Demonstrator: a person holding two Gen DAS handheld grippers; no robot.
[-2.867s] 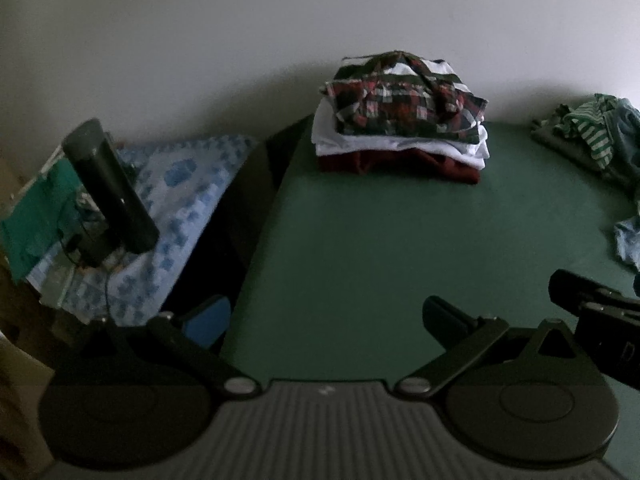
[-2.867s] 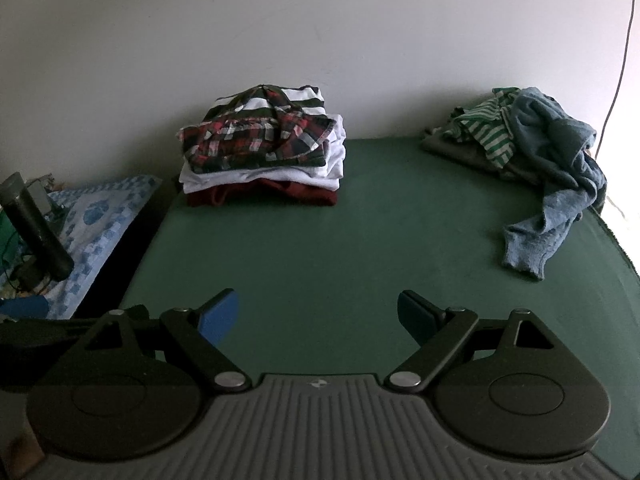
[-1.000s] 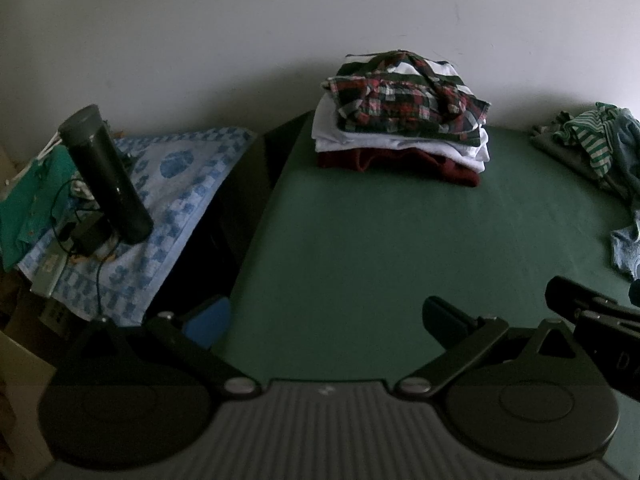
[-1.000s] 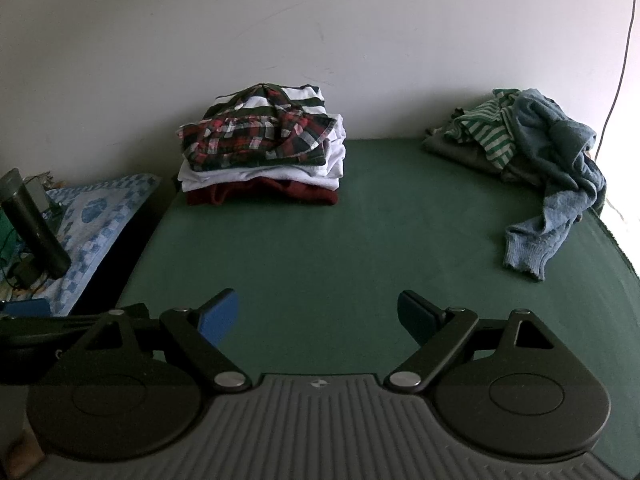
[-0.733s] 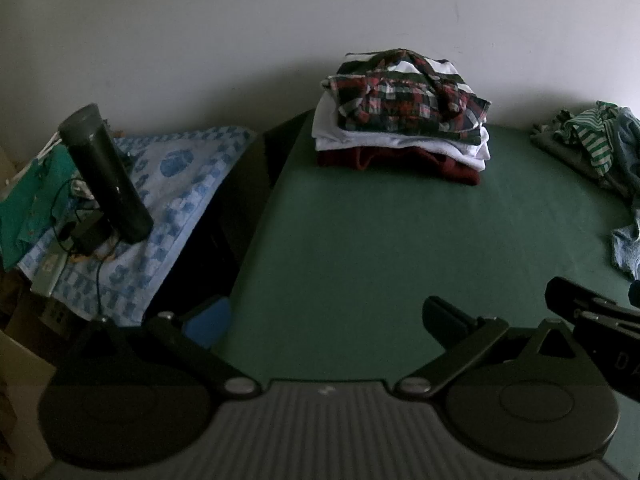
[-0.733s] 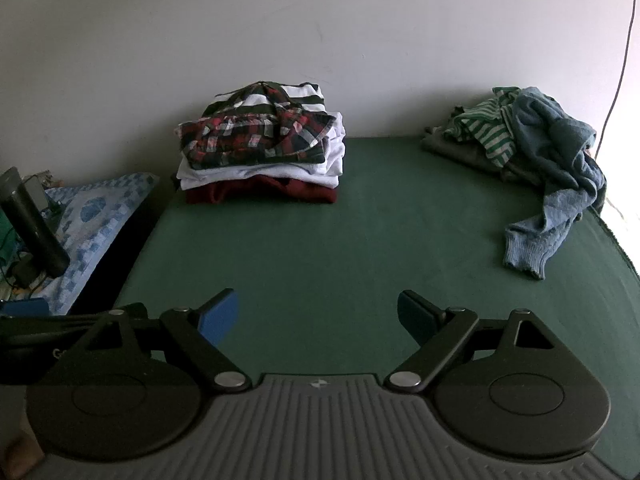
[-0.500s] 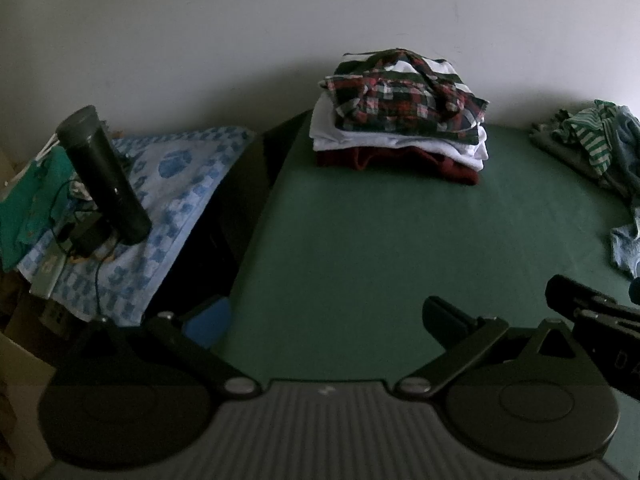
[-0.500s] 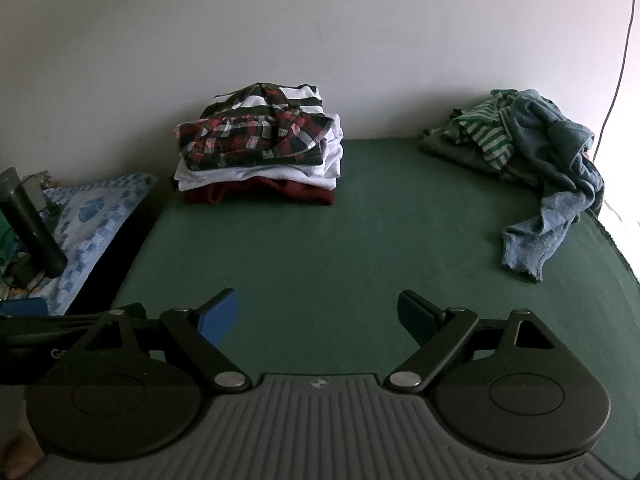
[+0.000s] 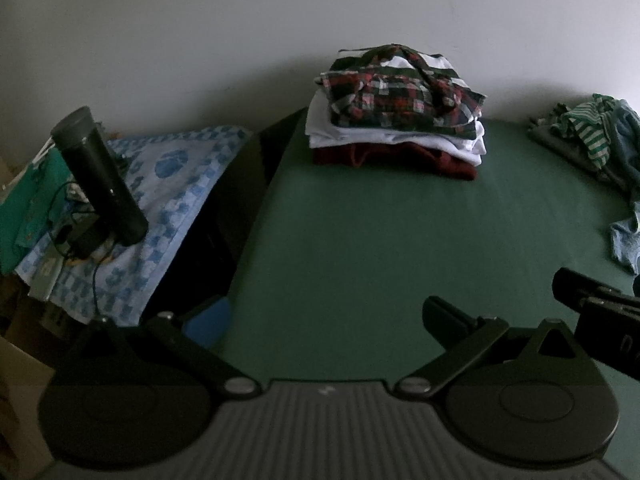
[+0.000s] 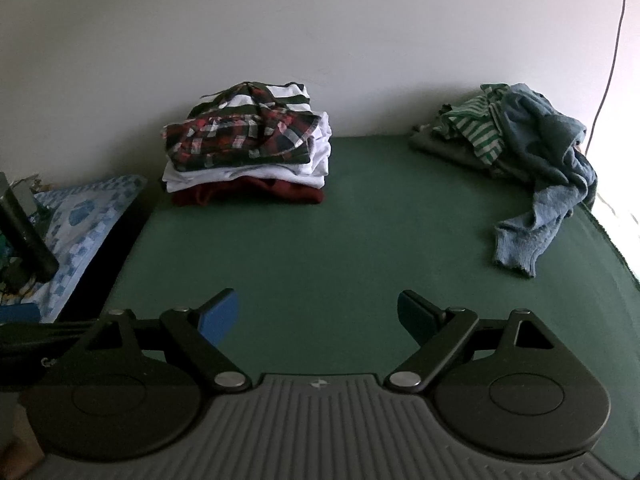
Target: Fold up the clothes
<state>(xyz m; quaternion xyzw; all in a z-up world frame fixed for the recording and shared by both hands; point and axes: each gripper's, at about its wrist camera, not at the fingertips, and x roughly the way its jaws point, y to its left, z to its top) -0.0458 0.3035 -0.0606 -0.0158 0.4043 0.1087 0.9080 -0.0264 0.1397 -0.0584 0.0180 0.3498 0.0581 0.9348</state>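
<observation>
A stack of folded clothes (image 9: 396,120) (image 10: 248,152), plaid shirt on top over white and dark red layers, sits at the back of the green table (image 9: 400,240) (image 10: 340,240) against the wall. A loose heap of unfolded clothes (image 10: 520,140) (image 9: 592,136), green-striped and blue, lies at the back right, with a blue sleeve (image 10: 524,236) trailing forward. My left gripper (image 9: 324,316) hovers open over the table's front left edge, nothing between its fingers. My right gripper (image 10: 318,312) is open and empty over the near table. Part of the right gripper shows at the right edge of the left wrist view.
Left of the table, across a dark gap, a lower surface under a blue-and-white patterned cloth (image 9: 168,184) (image 10: 84,208) holds a dark cylindrical flask (image 9: 100,176), cables and green fabric (image 9: 24,200). A cable (image 10: 608,64) hangs down the wall at the far right.
Both views shifted only slightly; the clothes stack and heap sit a touch differently in frame. Both grippers stay open and empty, and no garment has moved.
</observation>
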